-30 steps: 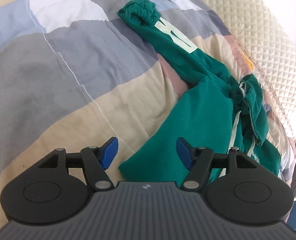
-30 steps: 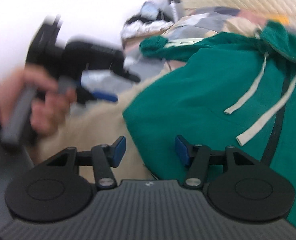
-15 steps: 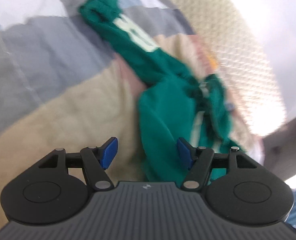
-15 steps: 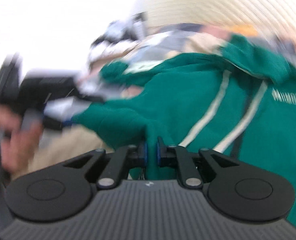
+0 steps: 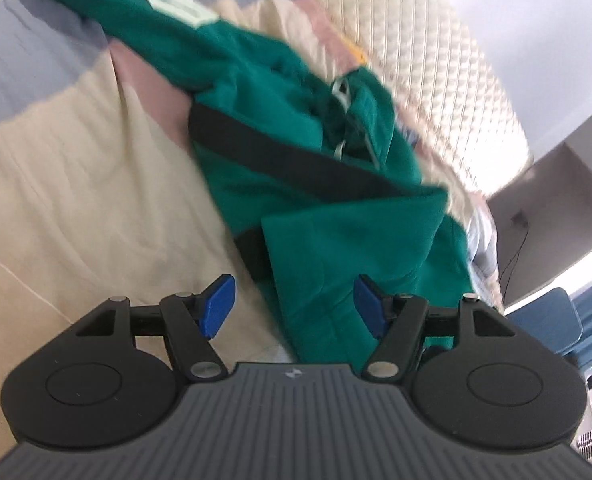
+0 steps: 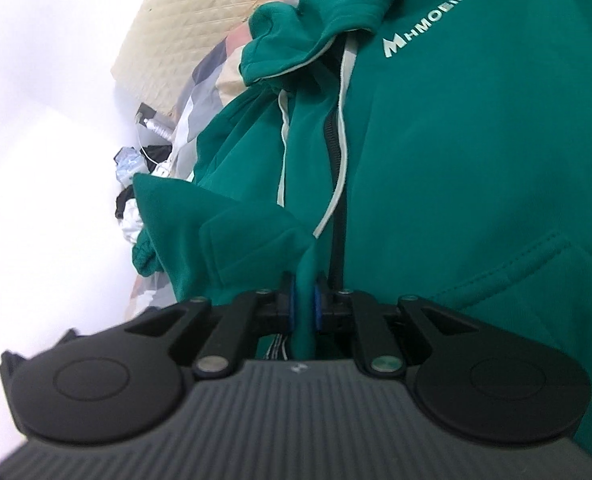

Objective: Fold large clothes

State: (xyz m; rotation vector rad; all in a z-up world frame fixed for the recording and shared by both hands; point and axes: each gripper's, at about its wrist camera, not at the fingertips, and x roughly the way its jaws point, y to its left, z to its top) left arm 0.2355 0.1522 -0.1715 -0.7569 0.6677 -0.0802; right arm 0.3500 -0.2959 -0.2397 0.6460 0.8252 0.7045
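Note:
A green hoodie (image 5: 336,208) with white drawstrings and pale lettering lies crumpled on a patchwork bedspread (image 5: 75,168). In the left wrist view my left gripper (image 5: 291,304) hovers open over the hoodie's near edge, blue pads apart, cloth below them but not pinched. The right wrist view is rolled sideways. There my right gripper (image 6: 304,306) is shut on a fold of the green hoodie (image 6: 476,160) beside its black zipper (image 6: 338,216), and the cloth rises in a ridge from the pads. A sleeve cuff (image 6: 145,260) hangs at the left.
A quilted cream headboard (image 5: 436,64) runs along the bed's far side. To the right stand a grey desk edge (image 5: 556,208) with a cable and a blue chair (image 5: 556,320). Dark and white clutter (image 6: 131,184) lies at the bed's far end.
My right gripper closed on the hoodie's fabric, rolled sideways and pulled it up. My left gripper swung right and lower over the hoodie's near edge, still open.

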